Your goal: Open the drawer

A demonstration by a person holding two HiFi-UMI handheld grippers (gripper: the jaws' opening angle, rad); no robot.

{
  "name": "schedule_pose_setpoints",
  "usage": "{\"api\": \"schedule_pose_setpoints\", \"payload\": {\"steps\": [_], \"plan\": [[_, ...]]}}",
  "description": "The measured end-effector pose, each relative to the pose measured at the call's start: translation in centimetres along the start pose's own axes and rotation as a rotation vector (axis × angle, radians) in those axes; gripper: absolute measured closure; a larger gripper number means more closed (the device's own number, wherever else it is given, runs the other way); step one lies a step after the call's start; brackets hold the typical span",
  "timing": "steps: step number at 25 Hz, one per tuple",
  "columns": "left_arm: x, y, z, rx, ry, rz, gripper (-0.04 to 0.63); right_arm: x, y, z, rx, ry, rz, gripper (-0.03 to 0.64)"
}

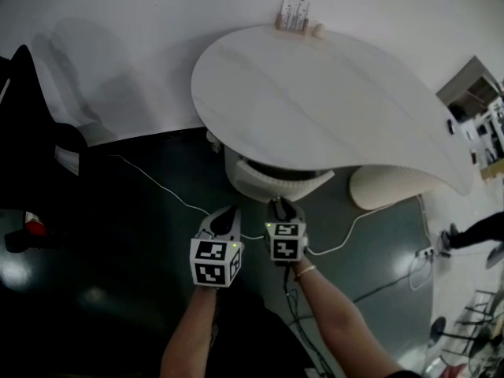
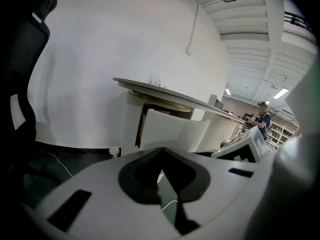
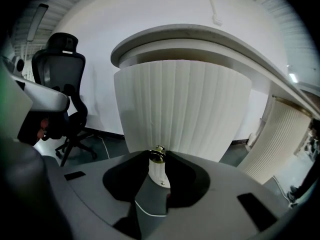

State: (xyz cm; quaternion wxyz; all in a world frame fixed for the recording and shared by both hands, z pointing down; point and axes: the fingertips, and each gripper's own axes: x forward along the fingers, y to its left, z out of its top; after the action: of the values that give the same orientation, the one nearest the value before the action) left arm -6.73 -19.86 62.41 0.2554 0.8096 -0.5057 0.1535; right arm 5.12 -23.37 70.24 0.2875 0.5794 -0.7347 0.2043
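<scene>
Dark, glossy floor [image 1: 118, 235] fills the near ground, and one white cable [image 1: 157, 183] runs across it toward my tools.

**Tools (two).** Each carries one marker cube, and each is held at the end of a bare forearm.
- Left tool [image 1: 227, 213]: the jaws are drawn together with nothing between them. It hangs over the floor, just short of the drawer and beside the right tool.
- Right tool [image 1: 283, 203]: the jaws are closed on the knob [image 3: 159, 153].

**Knob (one).** It is a small white stem with a brass-coloured cap, set on the drawer front.

**Drawer [image 1: 276, 181] (one).** The front is a curved white panel with fine vertical ribs from top to bottom. It stands partly out from beneath the counter [image 1: 331, 93]. From the left gripper view I see a dark gap behind its left edge.

**Ribbed base [image 1: 390, 186] (one).** This is a second white, ribbed, rounded form, to the right of the drawer and also under the counter.

**Counter (one).** It has a smooth white top with a rounded outline, set against the white wall [image 1: 118, 22]. At its far edge stand one small rack [image 1: 292, 14] and one small round object [image 1: 318, 30], close together.

**Office chair [image 3: 62, 74] (one).** It is black and stands on the floor to the left, well apart from the drawer.

**Person [image 2: 262, 119] (one).** The person stands farthest off, at the right, beyond the counter.
</scene>
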Motion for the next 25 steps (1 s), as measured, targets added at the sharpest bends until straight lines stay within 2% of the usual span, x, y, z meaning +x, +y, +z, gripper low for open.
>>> {"api": "schedule_pose_setpoints", "payload": {"steps": [25], "plan": [[-5.7, -3.9, -5.3, -0.033, 0.105, 0.013, 0.592, -7.7, 3.4, -7.5, 0.021, 0.110, 0.037, 0.517]]}}
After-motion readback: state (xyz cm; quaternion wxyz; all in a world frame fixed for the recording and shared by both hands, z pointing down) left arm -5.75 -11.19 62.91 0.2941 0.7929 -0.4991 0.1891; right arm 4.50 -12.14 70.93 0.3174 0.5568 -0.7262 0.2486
